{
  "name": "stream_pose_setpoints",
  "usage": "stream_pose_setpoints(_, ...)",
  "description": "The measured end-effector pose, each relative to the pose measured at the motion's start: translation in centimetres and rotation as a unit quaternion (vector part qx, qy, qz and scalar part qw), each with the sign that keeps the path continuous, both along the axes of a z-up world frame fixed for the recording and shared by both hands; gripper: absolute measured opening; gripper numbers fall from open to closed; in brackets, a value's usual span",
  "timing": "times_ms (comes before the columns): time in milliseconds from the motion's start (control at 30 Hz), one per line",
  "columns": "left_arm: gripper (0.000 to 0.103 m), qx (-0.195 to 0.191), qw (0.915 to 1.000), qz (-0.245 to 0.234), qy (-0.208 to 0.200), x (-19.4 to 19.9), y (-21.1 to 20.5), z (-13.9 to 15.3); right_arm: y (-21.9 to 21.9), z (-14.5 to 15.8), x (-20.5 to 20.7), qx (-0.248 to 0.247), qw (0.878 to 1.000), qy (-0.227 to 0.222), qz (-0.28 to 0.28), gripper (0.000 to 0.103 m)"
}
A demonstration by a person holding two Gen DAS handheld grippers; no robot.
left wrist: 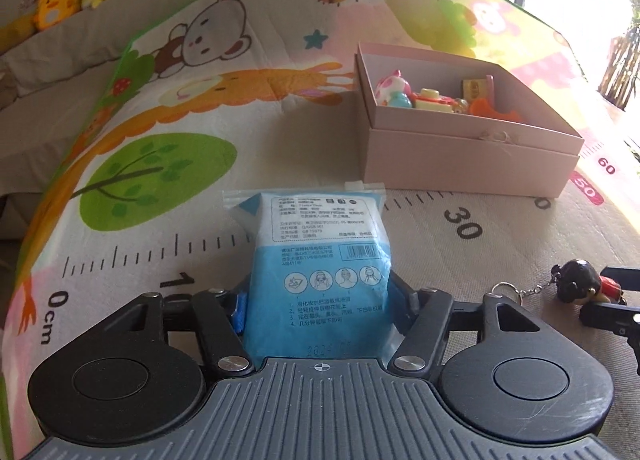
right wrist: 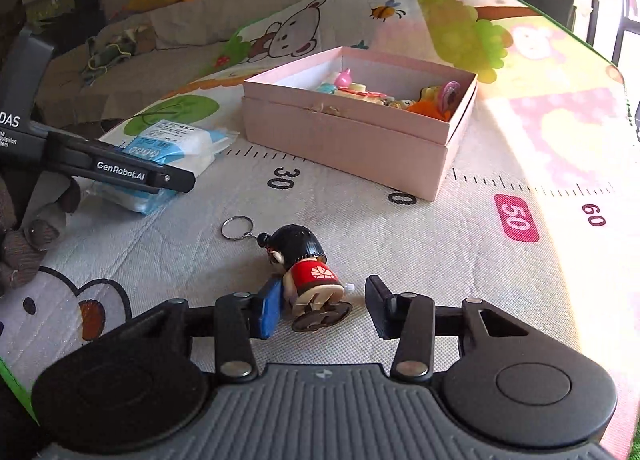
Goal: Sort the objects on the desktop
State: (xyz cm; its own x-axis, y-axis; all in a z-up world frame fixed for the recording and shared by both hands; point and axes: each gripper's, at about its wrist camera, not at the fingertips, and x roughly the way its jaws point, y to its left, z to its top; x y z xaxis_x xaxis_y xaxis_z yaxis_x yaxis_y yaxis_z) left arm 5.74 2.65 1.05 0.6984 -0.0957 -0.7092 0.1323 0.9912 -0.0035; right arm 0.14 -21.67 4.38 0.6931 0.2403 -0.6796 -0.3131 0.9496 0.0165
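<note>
Sitting between the right gripper (right wrist: 324, 310) jaws is the doll keychain (right wrist: 308, 272), lying on the mat, head away, one pad touching, the other apart. Left gripper (left wrist: 320, 300) pinches the blue wipes pack (left wrist: 316, 260); pink box (right wrist: 344, 140) lies ahead.

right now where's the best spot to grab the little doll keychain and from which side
Grip the doll keychain across its red torso, coming down from above with the right gripper straddling it. It lies flat on the mat; the torso offers flatter sides than the round head, and the ring trails clear.
</note>
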Motion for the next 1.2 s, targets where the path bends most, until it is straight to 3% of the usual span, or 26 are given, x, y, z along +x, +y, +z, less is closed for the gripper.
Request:
stream_pose_setpoints(267,0.067,-0.028,0.9964,-0.079,0.016,-4.4,-1.6,0.2,-1.2,-0.1,-0.3,-0.052,0.998,-0.029,-0.032,0.046)
stream_pose_setpoints(400,0.080,-0.038,0.9941,-0.099,0.020,-5.8,-2.0,0.1,-1.6,0.5,-0.2,-0.002,1.000,-0.003,-0.001,0.049)
stream_pose_setpoints(533,0.085,-0.036,0.9948,-0.093,0.018,-6.0,-1.9,0.2,-0.8,1.5,-0.9,0.062,0.996,0.008,0.064,0.050)
stream_pose_setpoints(667,0.089,-0.034,0.9955,-0.086,0.021,-5.9,-1.5,0.0,0.3,2.2,-1.0,0.021,0.998,-0.040,0.049,0.056)
stream_pose_setpoints(800,0.090,-0.026,0.9956,-0.088,0.018,-5.7,-1.8,-0.1,1.6,1.4,0.5,-0.023,0.997,-0.040,0.061,0.057)
stream_pose_setpoints(1000,0.086,-0.008,0.9974,-0.071,0.014,-4.6,-2.4,-0.2,3.7,0.1,2.0,-0.069,0.992,-0.035,0.103,0.055)
stream_pose_setpoints(1067,0.082,-0.003,0.9975,-0.069,0.012,-4.4,-2.5,-0.1,4.1,0.1,2.2,-0.072,0.990,-0.033,0.117,0.051)
stream_pose_setpoints(1133,0.078,0.001,0.9976,-0.069,0.012,-4.1,-2.7,-0.1,4.2,0.1,2.6,-0.067,0.990,-0.019,0.125,0.037)
stream_pose_setpoints(1200,0.064,0.005,0.9973,-0.073,0.008,-4.2,-2.9,-0.1,4.1,0.4,2.8,-0.058,0.991,-0.005,0.118,0.034)
